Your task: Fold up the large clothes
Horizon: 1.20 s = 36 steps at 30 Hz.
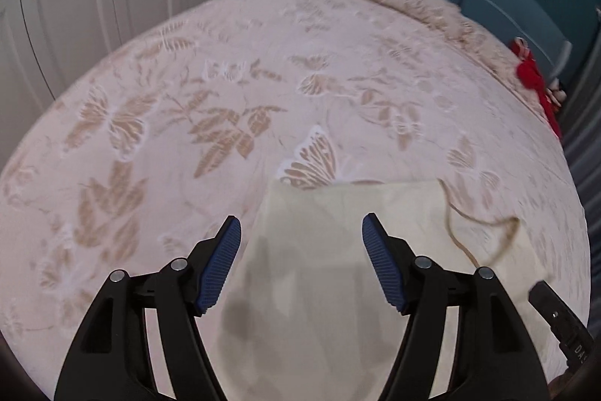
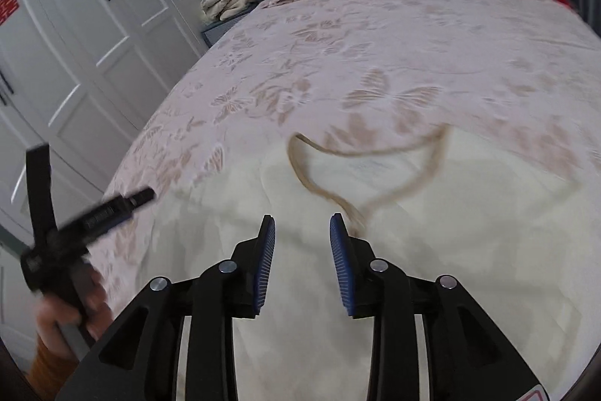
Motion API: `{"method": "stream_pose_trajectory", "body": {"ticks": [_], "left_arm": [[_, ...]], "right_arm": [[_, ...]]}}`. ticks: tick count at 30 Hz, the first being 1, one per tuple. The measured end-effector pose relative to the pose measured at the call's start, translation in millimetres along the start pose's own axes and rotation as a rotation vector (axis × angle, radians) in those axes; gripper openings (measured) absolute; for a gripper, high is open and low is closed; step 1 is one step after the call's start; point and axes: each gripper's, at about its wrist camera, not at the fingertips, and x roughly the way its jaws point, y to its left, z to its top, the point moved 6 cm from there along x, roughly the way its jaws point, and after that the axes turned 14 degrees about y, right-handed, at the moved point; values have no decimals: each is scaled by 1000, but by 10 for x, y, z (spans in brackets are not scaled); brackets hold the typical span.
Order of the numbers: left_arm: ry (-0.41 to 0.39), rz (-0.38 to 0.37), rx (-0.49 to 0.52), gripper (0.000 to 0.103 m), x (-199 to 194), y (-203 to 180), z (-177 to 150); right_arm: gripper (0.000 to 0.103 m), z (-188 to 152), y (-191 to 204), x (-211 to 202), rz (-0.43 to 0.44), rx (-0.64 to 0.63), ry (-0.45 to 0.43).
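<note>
- Left hand-held gripper (image 1: 300, 232): jaws wide apart, nothing held.
- Right hand-held gripper (image 2: 302, 224): jaws parted, empty.
- Cream garment (image 2: 432, 250): flat on bed (image 2: 375, 36), lower frame.
- White wardrobe (image 2: 94, 25) upper left.

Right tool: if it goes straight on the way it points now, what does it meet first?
Most likely the cream garment spread on the bed: the right tool, open and empty, points down at it. Depth is unclear.
</note>
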Motion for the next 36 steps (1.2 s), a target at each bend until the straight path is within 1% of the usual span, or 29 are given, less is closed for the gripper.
{"method": "stream_pose_trajectory", "body": {"ticks": [2,3,5,7,9,10,11,12,13,14,16,19,21,24,26,27,29,30,31,32,33,34,35,36], "left_arm": [[21,13,2,65,182,-20,57],[37,13,8,65,308,-33,78],[54,31,4,65,478,-28,76],[62,50,2,65,646,16,34],[55,41,4,67,738,68,-14],[29,30,9,68,740,93,-43],[12,28,14,68,733,94,-61],[-5,32,26,68,723,92,-90],[-21,33,32,68,714,92,-115],[-33,30,31,68,708,100,-137],[-49,20,23,69,717,119,-148],[-67,25,23,70,727,109,-145],[-75,46,31,71,749,81,-148],[-83,84,43,75,782,48,-148],[-86,103,47,78,803,38,-149],[-85,119,47,79,813,30,-143],[-79,148,43,86,813,37,-139],[-68,162,38,88,810,45,-129],[-48,160,39,88,796,51,-112],[-33,154,41,88,737,57,-93],[-35,156,48,88,658,53,-85],[-56,148,66,88,522,18,-77],[-88,114,91,88,348,-64,-76],[-105,83,106,88,233,-147,-81]], "right_arm": [[33,168,115,227,20,5,12],[37,247,124,328,29,8,14],[58,406,175,594,45,26,33],[60,498,152,809,37,50,57],[60,514,126,1039,31,60,109],[58,481,125,1160,34,57,144],[51,435,140,1218,25,34,148],[41,395,162,1205,-7,-5,117],[17,355,176,1188,-14,-27,99],[12,322,171,1168,-11,-26,84],[6,309,78,1134,-3,4,44],[2,306,-32,1213,2,44,42],[1,297,-31,1247,-31,28,32],[0,308,20,1309,-109,-6,14],[0,318,21,1321,-118,-7,11],[0,314,11,1308,-111,-2,7],[2,317,-28,1174,-78,24,-37],[5,322,-80,1045,-89,52,-70],[9,318,-190,810,-115,96,-126],[12,316,-310,593,-106,127,-168],[13,308,-479,384,-83,159,-191],[16,303,-624,252,-78,182,-199],[26,281,-870,78,-85,217,-211],[33,252,-1131,-62,-103,247,-219]]}}
